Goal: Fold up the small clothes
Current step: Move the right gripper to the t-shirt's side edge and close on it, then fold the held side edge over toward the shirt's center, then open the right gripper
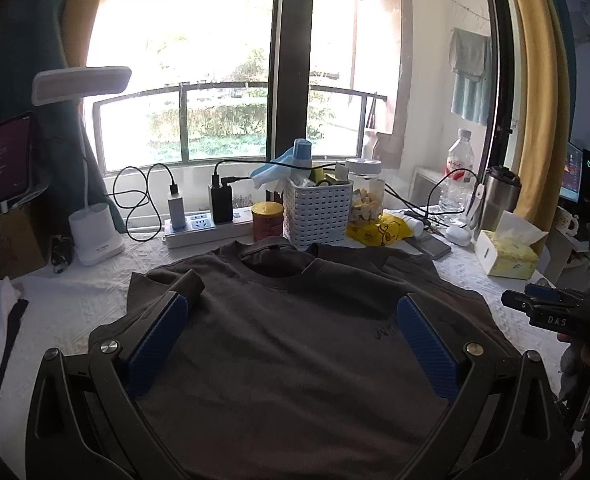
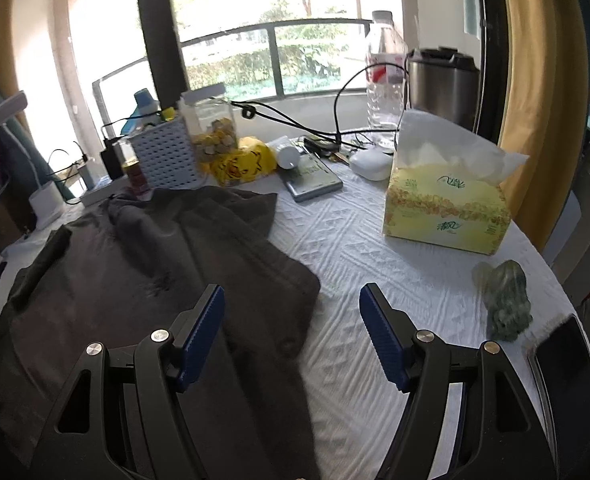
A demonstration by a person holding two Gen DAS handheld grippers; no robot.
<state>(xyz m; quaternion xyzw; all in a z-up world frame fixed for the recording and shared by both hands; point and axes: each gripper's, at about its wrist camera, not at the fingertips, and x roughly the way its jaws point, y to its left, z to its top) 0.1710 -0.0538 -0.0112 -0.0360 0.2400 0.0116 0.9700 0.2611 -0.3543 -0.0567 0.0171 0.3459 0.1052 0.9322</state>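
Grey T-shirt lies spread on the desk, its hem cut off below both views. Left gripper hovers wide above its chest; right gripper gapes empty over its right edge.

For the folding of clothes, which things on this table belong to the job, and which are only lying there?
For the job:
- dark grey T-shirt, spread flat
- left gripper, open
- right gripper, open

Only lying there:
- tissue box
- white basket
- water bottle
- steel mug
- power strip
- green figurine
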